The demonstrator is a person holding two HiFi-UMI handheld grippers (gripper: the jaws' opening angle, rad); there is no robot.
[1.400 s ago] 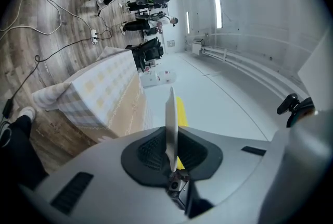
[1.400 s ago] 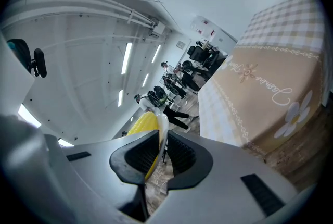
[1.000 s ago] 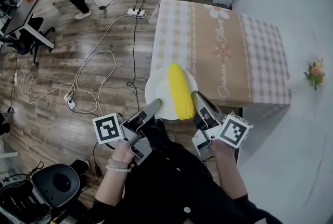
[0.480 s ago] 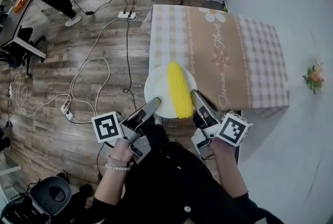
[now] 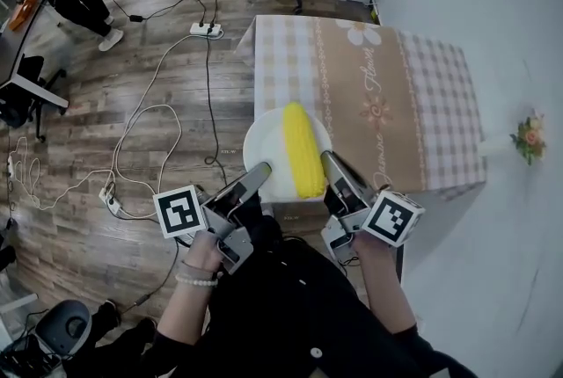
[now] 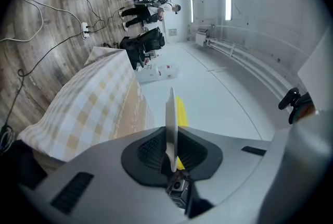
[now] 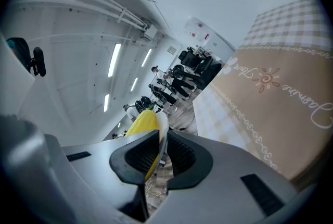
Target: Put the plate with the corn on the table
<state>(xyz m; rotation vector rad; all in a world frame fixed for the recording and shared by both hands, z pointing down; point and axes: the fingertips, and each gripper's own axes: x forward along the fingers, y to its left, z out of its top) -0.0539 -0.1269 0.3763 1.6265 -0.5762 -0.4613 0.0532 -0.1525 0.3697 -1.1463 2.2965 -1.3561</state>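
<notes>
**At the table's near-left corner: plate with corn clamped from both sides, not yet down**

Left of frame in the head view there is only wood floor with loose cables (image 5: 158, 121), so nothing there can take the plate.

Lower centre-left, the left gripper (image 5: 259, 171) is closed on the rim of the white plate (image 5: 262, 141). Its own view shows the rim edge-on, pinched between the two pads. The right gripper (image 5: 327, 159) does the same on the opposite rim, jaws clamped with the plate edge between them.

The two opposed grips are probably there to keep the plate level. The corn (image 5: 299, 149) lies loose along the plate's middle, lengthwise away from the person, and any tilt to either side would likely roll it off.

In the head view the plate sits over the near-left corner of the checked-cloth table (image 5: 413, 95), with part of it out past the left edge. No view settles whether it touches the cloth. Both gripper views show cloth well beyond the rim, so it is judged to be in the air.

To the right, the cloth is bare through the centre and right side. The likely next step is to carry the plate forward and right, then lower it flat before either jaw lets go.

Risk: releasing one side first would tip the plate.
</notes>
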